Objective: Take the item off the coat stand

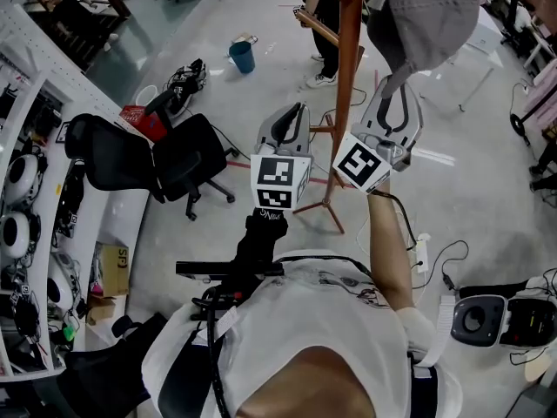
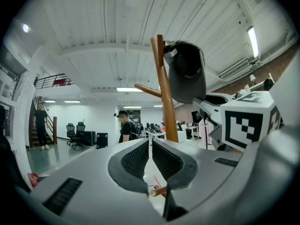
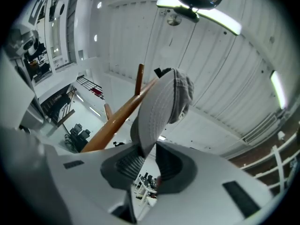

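Hanging on the brown wooden coat stand (image 1: pixel 349 77), the grey fabric baseball cap (image 1: pixel 435 16) points its brim down towards the right gripper (image 1: pixel 397 85) in the head view. Left gripper view: the left gripper (image 2: pixel 150 146) has its pads together, with nothing between them. Right gripper view: the cap's crown-to-brim axis runs down into the closing fingers (image 3: pixel 129 163), with the brim tip touching one pad.

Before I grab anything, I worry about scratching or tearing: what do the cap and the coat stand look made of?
The cap: grey fabric, matte, probably cotton; rows of stitching run along its brim. The coat stand: wood, likely varnished; warm brown round pole and pegs with slight sheen.
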`<state>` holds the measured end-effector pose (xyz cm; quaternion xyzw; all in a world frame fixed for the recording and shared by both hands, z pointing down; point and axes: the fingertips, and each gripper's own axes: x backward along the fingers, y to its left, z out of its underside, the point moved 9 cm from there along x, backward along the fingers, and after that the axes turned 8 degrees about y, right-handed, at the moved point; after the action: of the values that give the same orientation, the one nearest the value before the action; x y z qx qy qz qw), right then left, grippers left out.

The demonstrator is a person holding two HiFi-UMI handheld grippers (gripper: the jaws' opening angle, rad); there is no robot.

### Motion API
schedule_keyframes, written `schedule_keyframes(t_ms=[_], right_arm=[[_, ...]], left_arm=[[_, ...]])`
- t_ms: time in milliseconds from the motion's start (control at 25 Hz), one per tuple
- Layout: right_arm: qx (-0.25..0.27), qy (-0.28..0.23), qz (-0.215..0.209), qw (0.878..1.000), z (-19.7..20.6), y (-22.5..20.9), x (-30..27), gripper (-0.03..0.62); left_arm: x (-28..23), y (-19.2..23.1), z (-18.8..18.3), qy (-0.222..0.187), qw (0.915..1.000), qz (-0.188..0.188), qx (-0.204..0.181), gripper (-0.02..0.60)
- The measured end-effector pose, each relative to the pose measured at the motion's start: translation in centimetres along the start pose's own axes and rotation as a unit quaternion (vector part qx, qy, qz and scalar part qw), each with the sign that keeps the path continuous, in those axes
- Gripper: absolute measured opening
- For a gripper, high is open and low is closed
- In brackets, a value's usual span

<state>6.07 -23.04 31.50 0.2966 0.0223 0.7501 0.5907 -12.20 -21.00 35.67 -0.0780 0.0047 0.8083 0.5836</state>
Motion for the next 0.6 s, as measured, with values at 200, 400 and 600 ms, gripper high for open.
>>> schedule_keyframes(t_ms=[200,400,600], right_arm=[[-0.016,0.009,0.019,1.000,-0.3,-2.0,0.9,0.054],[-0.034,-0.003,0.036,0.999,-0.7,-4.2,0.9,0.030],[-0.056,-0.011,0.042,0.998,-1.3,-5.8,0.3,0.026]], left_arm=[[0.0,-0.3,0.2,0.004,1.0000,0.008,0.000,0.006],[-0.3,-1.0,0.3,0.005,0.9999,0.016,-0.001,0.006],[-0.6,-1.4,0.2,0.003,0.9998,0.021,-0.004,0.006]])
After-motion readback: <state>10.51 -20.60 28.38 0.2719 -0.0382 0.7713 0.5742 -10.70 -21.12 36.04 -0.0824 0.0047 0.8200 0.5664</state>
